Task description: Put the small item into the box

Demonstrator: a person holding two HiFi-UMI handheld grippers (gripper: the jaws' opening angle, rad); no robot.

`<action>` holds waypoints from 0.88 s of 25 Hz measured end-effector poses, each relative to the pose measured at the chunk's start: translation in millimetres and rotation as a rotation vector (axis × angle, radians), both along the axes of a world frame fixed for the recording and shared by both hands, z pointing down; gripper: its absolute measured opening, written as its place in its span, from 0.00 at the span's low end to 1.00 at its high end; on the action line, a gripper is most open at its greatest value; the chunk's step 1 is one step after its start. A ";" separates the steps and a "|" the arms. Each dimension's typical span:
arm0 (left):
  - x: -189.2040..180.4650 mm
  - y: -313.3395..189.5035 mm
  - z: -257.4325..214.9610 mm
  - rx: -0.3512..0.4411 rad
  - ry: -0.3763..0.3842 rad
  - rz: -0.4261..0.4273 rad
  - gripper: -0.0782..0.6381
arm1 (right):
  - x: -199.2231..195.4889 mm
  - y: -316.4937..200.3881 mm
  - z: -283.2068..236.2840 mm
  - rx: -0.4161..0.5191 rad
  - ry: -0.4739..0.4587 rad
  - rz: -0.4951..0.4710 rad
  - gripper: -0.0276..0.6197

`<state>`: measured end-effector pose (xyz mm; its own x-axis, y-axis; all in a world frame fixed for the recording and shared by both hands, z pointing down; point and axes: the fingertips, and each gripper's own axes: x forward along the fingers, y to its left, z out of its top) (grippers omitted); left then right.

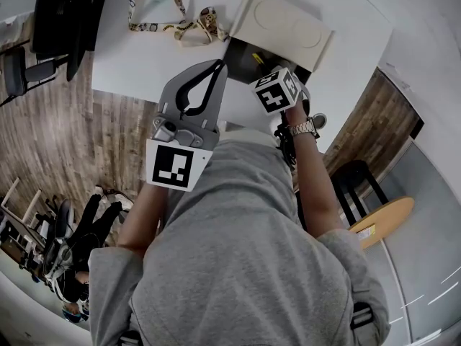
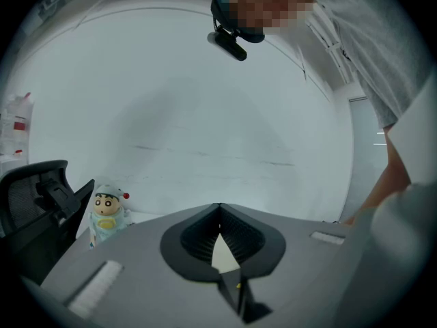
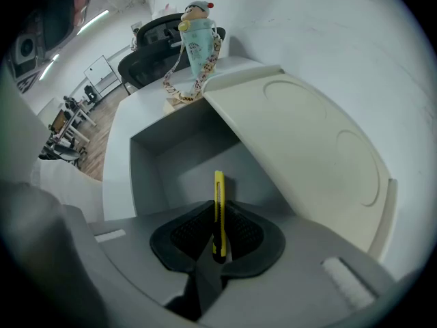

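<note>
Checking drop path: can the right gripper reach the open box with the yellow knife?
Probably yes: right gripper, shut on the yellow knife, points into the box; the lid is tilted open and nothing blocks the opening.

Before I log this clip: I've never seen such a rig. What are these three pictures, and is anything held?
No robot: a person holds a hand-held gripper in each hand. The head view looks down from a camera on the person's head; the two gripper views look along each gripper's jaws. On the white table sit an open box, lid tilted back, and a cartoon figure with a lanyard. The right hand-held gripper is shut on a small yellow utility knife pointing into the box. The left hand-held gripper is shut, empty.
</note>
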<state>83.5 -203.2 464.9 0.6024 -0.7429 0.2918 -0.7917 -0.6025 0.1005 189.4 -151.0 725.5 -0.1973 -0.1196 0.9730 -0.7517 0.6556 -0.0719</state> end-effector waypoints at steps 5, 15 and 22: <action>-1.1 -2.0 -0.8 0.003 0.002 -0.006 0.11 | 0.9 -0.9 1.5 -0.002 0.003 0.006 0.14; -0.4 -0.4 0.0 0.004 0.003 -0.005 0.11 | 0.9 -1.7 3.0 0.002 -0.001 0.012 0.14; 0.3 0.7 -1.1 0.006 0.005 -0.006 0.11 | 0.6 -2.2 2.7 0.009 -0.001 0.017 0.14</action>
<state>83.9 -202.4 463.8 0.5996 -0.7479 0.2848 -0.7946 -0.5987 0.1007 190.0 -153.2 728.2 -0.1960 -0.1319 0.9717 -0.7627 0.6433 -0.0665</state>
